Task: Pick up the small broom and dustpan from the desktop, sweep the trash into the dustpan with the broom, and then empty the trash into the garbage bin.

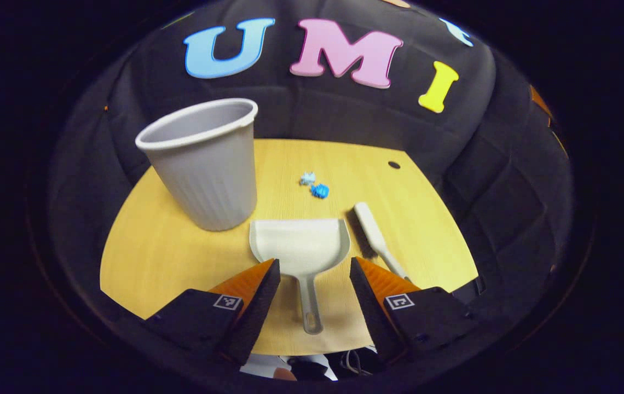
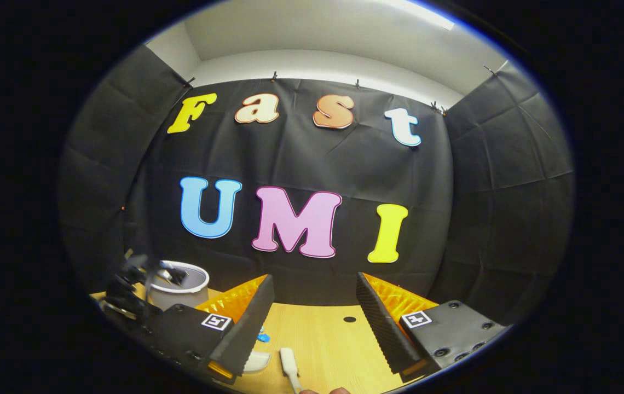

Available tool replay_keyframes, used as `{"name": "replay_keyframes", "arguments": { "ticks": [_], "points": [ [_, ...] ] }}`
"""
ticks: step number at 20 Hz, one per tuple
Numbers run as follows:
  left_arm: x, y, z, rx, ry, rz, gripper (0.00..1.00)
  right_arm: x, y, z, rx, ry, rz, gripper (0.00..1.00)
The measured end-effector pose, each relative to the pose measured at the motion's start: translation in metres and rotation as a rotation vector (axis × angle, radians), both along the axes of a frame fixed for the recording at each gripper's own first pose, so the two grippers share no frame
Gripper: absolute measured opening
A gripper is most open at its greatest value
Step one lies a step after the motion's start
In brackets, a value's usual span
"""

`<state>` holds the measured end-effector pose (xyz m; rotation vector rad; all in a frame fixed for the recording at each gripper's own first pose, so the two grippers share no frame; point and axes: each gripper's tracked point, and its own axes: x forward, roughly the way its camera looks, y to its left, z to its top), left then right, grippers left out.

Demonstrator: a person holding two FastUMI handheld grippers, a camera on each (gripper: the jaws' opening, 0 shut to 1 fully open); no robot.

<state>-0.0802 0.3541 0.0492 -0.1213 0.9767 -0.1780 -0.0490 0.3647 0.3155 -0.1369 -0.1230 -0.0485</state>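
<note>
A pale grey dustpan [image 1: 301, 243] lies flat on the wooden desktop [image 1: 153, 257], its handle [image 1: 310, 306] pointing toward me. My left gripper [image 1: 315, 268] hovers open above that handle, one finger on each side. The small white broom [image 1: 375, 238] lies just right of the pan. Blue scraps of trash [image 1: 315, 186] sit beyond the pan. A grey garbage bin [image 1: 202, 164] stands upright at the left. My right gripper [image 2: 315, 284] is open, held higher and facing the wall, with the broom [image 2: 289, 366] below it, a corner of the dustpan [image 2: 257, 361] and a blue scrap [image 2: 263, 337].
A small round hole [image 1: 394, 164] marks the desktop's far right. In the right gripper view the bin [image 2: 178, 284] stands at the left, with the left gripper's body [image 2: 137, 290] blurred in front of it. Black cloth walls close in the desk on three sides.
</note>
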Motion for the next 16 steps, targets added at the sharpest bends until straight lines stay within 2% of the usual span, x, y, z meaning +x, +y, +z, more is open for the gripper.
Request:
{"name": "replay_keyframes", "arguments": {
  "ticks": [2,3,4,5,7,8,11,16],
  "points": [
    [-0.001,-0.007,-0.035,-0.018,0.157,0.006,0.78,0.01,-0.001,-0.023,-0.001,0.039,0.023,0.96],
    [0.001,-0.006,-0.046,-0.012,0.226,0.007,0.78,0.013,0.001,-0.039,0.014,0.078,0.042,0.92],
    [0.005,-0.005,-0.06,0.005,0.272,0.005,0.78,0.013,0.003,-0.054,0.031,0.115,0.065,0.96],
    [0.011,-0.006,-0.074,0.029,0.311,-0.002,0.78,0.015,0.005,-0.071,0.044,0.154,0.082,0.92],
    [0.022,-0.004,-0.097,0.08,0.395,-0.002,0.78,0.018,0.004,-0.101,0.052,0.233,0.119,0.92],
    [0.025,-0.005,-0.102,0.076,0.443,0.008,0.78,0.022,0.005,-0.112,0.048,0.261,0.143,0.96],
    [0.035,0.001,-0.115,0.115,0.529,0.043,0.78,0.034,0.002,-0.141,0.066,0.356,0.191,0.98],
    [0.045,-0.005,-0.125,0.105,0.621,0.06,0.56,0.047,-0.006,-0.185,0.135,0.531,0.194,0.99]
  ]
}}
